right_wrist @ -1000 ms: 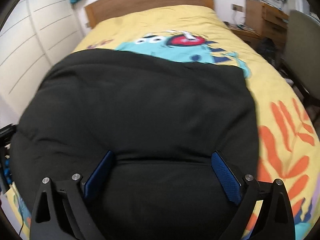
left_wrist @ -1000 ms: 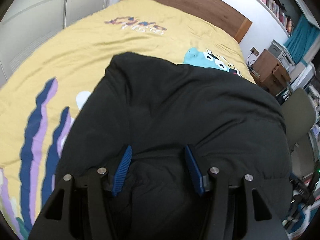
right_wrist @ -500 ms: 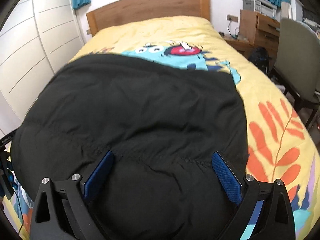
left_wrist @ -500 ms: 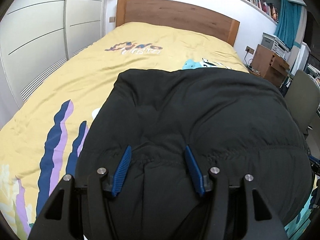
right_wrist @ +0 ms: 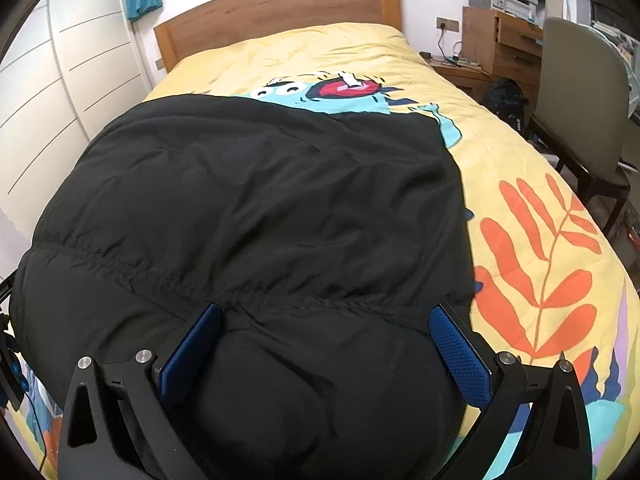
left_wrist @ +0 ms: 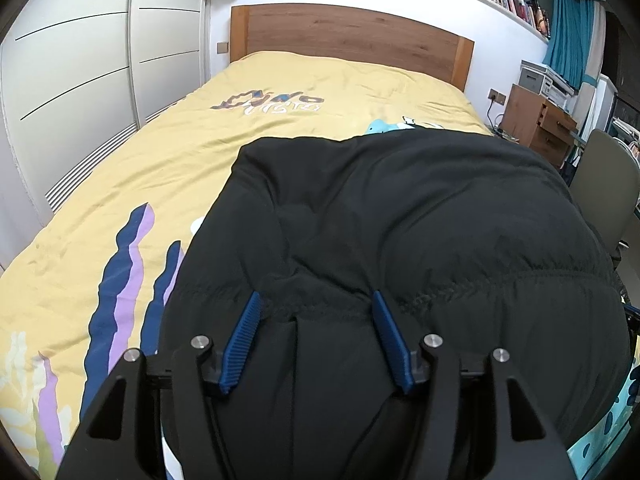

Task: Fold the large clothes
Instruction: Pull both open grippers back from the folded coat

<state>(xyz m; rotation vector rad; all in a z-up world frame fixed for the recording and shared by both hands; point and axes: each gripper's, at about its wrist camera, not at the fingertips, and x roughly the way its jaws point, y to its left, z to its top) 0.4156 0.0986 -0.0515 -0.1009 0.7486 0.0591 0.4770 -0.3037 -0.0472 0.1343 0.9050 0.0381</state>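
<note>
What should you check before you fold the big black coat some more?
1. Coat lies on the bed: ok.
2. Left gripper has cloth between its fingers: ok, a bunch sits there; tight grip, cannot tell.
3. Right gripper has hold: not ok, wide open, coat only bulging between its fingers.
4. Room on the bed beyond the coat: ok, yellow cover shows up to the headboard.
5. Coat flat: not ok, puffy and creased.
6. Near edge, sleeves: cannot tell, hidden.

Black quilted jacket (left_wrist: pixel 400 220), yellow cartoon-print bedspread (left_wrist: pixel 280 128), blue fingers (left_wrist: pixel 244 332)
</note>
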